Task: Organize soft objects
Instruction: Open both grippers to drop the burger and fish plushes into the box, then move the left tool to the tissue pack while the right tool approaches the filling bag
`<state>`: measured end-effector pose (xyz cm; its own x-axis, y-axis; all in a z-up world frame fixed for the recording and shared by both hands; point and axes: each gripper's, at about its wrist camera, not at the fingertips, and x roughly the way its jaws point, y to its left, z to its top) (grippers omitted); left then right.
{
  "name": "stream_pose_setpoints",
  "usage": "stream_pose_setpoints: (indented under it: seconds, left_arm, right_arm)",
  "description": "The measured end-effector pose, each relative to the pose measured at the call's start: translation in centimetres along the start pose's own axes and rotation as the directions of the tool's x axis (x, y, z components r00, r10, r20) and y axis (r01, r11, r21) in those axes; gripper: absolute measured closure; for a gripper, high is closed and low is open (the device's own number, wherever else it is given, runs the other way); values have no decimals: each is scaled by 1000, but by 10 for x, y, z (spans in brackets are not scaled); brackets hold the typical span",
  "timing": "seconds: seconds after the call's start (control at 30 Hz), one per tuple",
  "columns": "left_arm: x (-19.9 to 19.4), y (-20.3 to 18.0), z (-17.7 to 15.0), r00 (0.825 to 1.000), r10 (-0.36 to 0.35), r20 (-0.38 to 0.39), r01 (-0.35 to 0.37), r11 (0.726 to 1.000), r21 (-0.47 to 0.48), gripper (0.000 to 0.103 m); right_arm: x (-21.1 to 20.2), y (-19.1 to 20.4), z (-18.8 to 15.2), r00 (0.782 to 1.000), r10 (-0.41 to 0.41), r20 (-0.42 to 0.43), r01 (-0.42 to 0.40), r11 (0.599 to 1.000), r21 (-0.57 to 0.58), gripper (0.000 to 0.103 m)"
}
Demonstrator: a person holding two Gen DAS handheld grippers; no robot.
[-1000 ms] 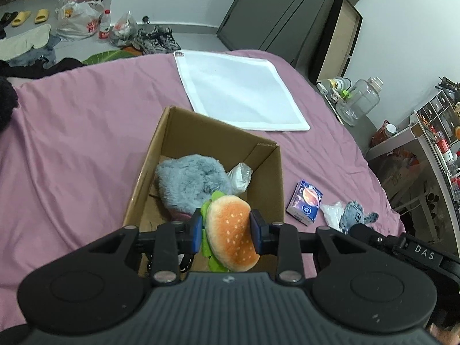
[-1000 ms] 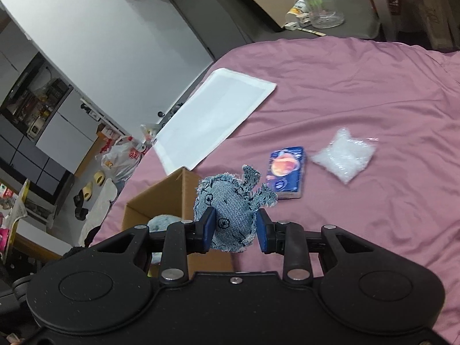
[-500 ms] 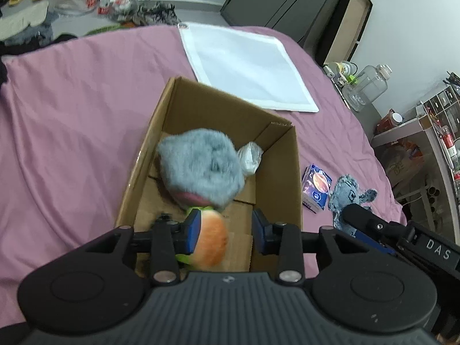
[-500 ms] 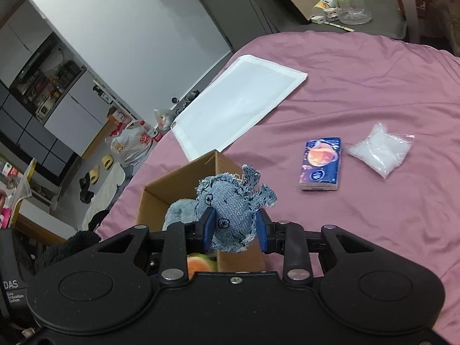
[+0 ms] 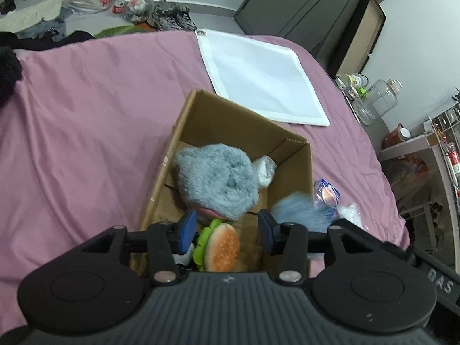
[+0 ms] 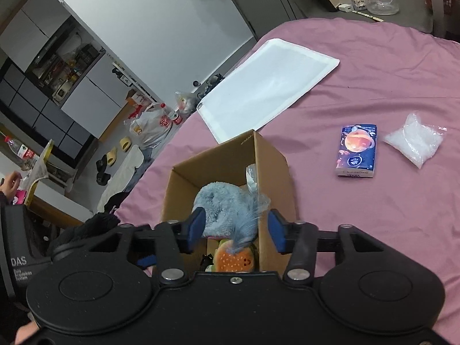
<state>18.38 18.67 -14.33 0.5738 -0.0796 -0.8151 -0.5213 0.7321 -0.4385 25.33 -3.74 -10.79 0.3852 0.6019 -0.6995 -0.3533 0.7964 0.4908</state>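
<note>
Both tools gape over the cardboard box.

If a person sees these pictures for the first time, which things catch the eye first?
An open brown cardboard box on the pink bedsheet, holding a fluffy grey-blue plush toy and an orange hamburger plush. Both grippers, left and right, hang open above it. Behind lies a flat white cloth sheet.

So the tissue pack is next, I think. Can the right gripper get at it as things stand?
Probably yes. The right gripper is open and empty, and the tissue pack lies flat on the bedspread beside the cardboard box, with nothing on top of it and only the plastic bag nearby.
</note>
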Motion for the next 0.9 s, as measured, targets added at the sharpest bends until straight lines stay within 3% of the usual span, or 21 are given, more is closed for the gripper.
stream_pose_setpoints:
  seconds: [0.33,0.9]
  left_arm:
    - [-14,-10,-2,998,46,46,-47,999,26,52]
    - [-11,-72,-12,997,32,73,-42,991,127,49]
  right_arm:
    - [-22,-23,3,999,-17,38,15,999,35,53]
    - [-56,-83,18,994,-66,85,58,994,93,47]
